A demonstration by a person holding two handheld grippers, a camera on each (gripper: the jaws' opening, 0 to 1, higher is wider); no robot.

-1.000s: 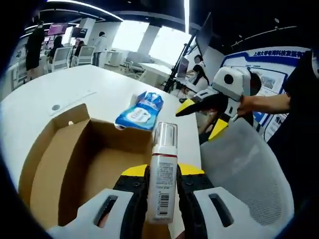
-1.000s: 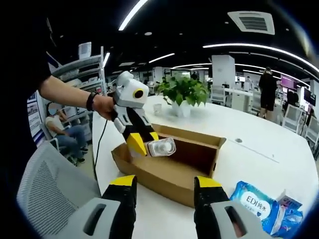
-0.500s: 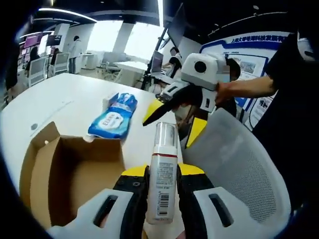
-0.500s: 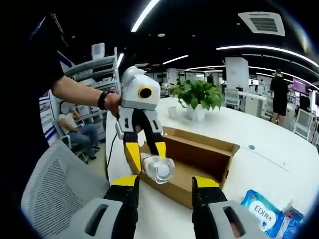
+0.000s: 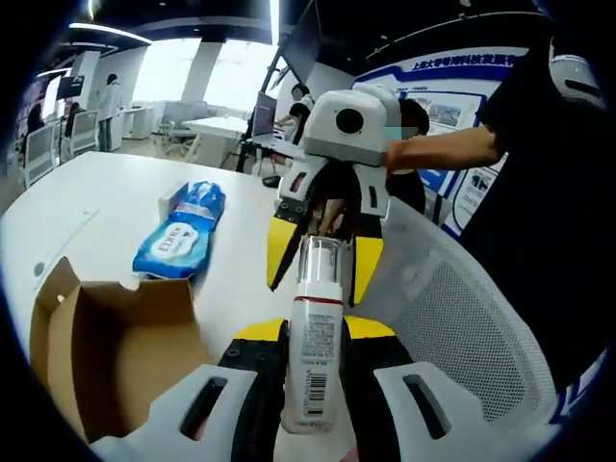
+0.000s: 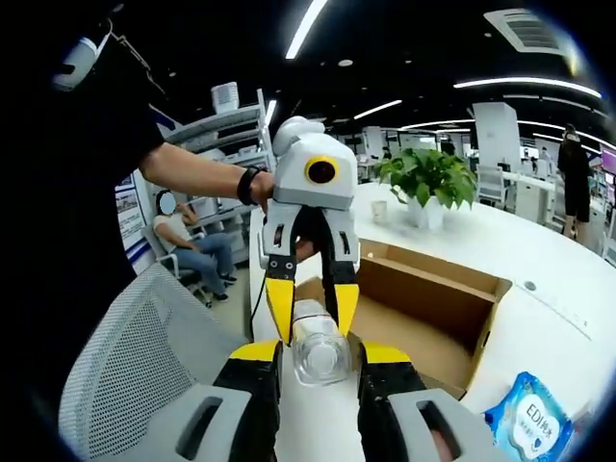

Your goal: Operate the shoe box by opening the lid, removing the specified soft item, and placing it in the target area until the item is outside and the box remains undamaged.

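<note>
Left gripper view: the left claw (image 5: 313, 337) clamps a white pump bottle (image 5: 314, 356) above the worktop (image 5: 115, 192), outside the open shoe box (image 5: 106, 356). The right claw (image 5: 318, 260) straddles its cap, jaws apart; a mistimed handover could drop it.

Right gripper view: the bottle's clear cap (image 6: 318, 351) sits between the right claw's spread jaws. A wipes pack (image 6: 529, 423) and mesh chair (image 6: 135, 356) lie nearby.

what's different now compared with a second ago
The right tongs have closed in from the side and now sit open around the cap end of the bottle. The left tongs still clamp the bottle. The open shoe box and the blue wipes pack lie unmoved on the table.
</note>
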